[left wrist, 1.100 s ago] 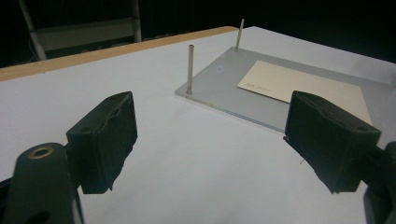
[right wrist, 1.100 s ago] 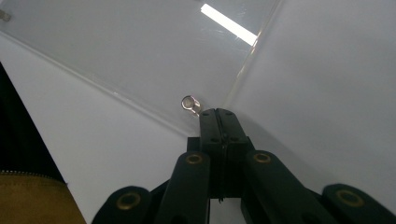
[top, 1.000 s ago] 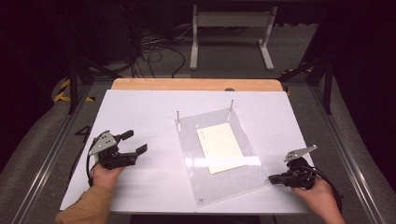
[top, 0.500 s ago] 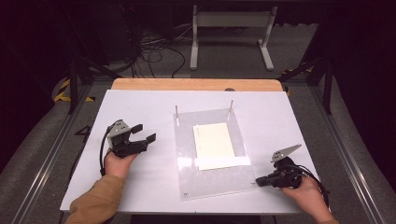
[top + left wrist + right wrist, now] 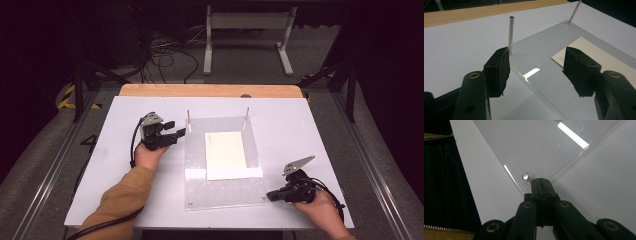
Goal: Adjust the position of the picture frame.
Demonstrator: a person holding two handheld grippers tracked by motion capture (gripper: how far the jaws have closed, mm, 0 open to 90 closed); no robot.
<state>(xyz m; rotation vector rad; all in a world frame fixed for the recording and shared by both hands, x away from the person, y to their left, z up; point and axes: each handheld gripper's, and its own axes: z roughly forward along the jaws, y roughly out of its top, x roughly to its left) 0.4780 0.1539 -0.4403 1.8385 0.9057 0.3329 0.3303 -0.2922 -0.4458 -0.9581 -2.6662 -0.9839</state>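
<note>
Dark floor and a tangle of cables are surrounding the white table (image 5: pixel 100 165), whose far edge is showing a strip of bare wood (image 5: pixel 210 90). Near the table's middle, a clear acrylic plate (image 5: pixel 225 187) is lying flat, with a cream sheet of paper (image 5: pixel 225 154) resting under or on it; I cannot tell which. Two thin metal posts are standing upright at the plate's far corners, one at about 11 o'clock (image 5: pixel 188 116) and one at 1 o'clock (image 5: pixel 247 113).

At roughly 9 o'clock from the plate, the left gripper (image 5: pixel 176 135) is hovering by the plate's far-left corner. Its jaws have just been closing, yet they are standing apart, straddling the plate's edge just short of the left post (image 5: pixel 510 35) without pressing on anything.

At about 5 o'clock, the right gripper (image 5: pixel 270 195) is sitting at the plate's near-right corner, jaws clenched tight together. Its tip is lying just beside a short metal peg (image 5: pixel 526 177) at that corner; whether the plate's edge is pinched between the pads I cannot tell.
</note>
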